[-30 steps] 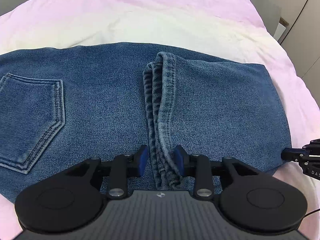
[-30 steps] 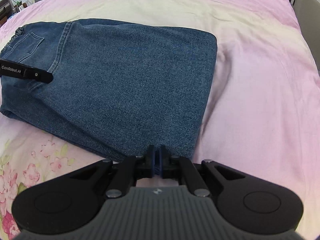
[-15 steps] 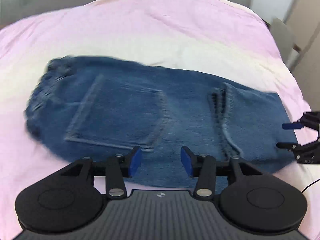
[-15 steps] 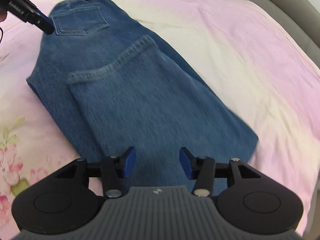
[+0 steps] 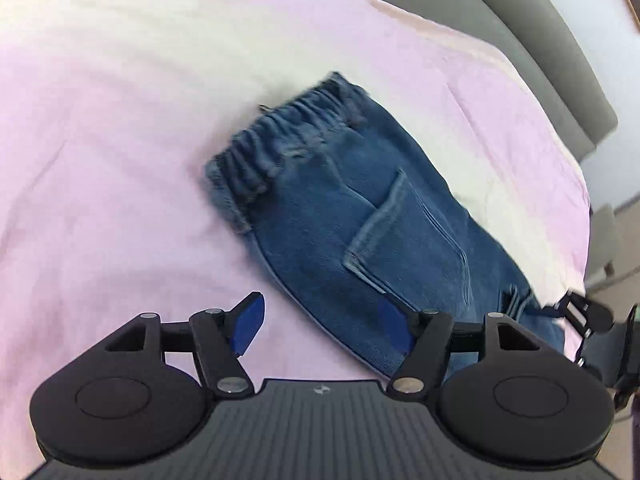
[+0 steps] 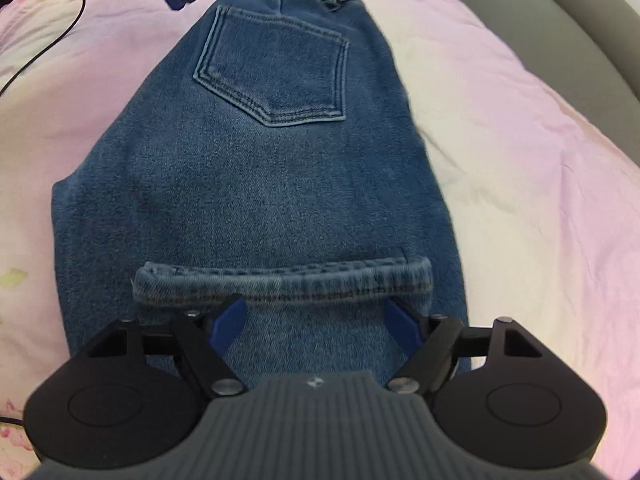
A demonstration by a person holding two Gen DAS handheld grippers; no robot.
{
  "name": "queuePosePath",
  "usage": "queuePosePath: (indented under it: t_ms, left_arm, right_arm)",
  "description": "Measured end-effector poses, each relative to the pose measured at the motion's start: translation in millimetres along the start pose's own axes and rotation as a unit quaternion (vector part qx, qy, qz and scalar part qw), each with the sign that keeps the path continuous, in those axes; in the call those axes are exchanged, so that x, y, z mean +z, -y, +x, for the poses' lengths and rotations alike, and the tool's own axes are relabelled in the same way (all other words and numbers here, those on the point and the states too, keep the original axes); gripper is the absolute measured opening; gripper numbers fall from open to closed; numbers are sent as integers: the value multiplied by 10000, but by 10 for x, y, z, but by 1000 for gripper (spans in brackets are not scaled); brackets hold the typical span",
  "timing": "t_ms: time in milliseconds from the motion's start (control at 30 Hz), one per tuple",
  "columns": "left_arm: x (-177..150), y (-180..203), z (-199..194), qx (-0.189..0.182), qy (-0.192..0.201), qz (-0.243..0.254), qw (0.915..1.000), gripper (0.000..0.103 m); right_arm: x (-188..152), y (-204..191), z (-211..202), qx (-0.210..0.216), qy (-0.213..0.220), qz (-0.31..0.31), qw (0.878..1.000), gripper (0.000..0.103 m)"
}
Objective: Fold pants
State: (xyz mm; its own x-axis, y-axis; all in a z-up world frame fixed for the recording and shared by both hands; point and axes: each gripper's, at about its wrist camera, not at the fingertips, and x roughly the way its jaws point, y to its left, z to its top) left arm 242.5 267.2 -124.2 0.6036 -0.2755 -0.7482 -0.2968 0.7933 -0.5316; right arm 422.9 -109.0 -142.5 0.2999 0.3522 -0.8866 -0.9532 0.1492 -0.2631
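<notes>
The pants' (image 6: 256, 200) folded end disappears beneath the right claw (image 6: 316, 320); the blurred waistband (image 5: 288, 140) perhaps hides belt loops.

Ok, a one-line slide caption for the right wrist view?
Right gripper, jaws opening and empty, above folded blue jeans on a pink bedsheet, leg hem lying below the back pocket.

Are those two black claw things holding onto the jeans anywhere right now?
No, nothing is held. The left gripper and right gripper are both opening above the folded jeans, their blue fingers pressing on no denim.
</notes>
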Motion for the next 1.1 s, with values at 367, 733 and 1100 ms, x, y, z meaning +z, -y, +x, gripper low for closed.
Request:
queuePosePath:
  t_ms: [367, 733, 1100]
  left_arm:
    - [236, -470, 431, -394, 612, -1245, 9895, 82]
    - [296, -79, 156, -142, 1013, -1103, 9886, 42]
    - [211, 1599, -734, -430, 1755, 765, 9806, 33]
  right_arm:
    - [171, 110, 263, 407, -423, 119, 9982, 77]
    - [131, 76, 86, 201, -314, 295, 9989, 76]
    - [-803, 172, -851, -677, -349, 2824, 9563, 79]
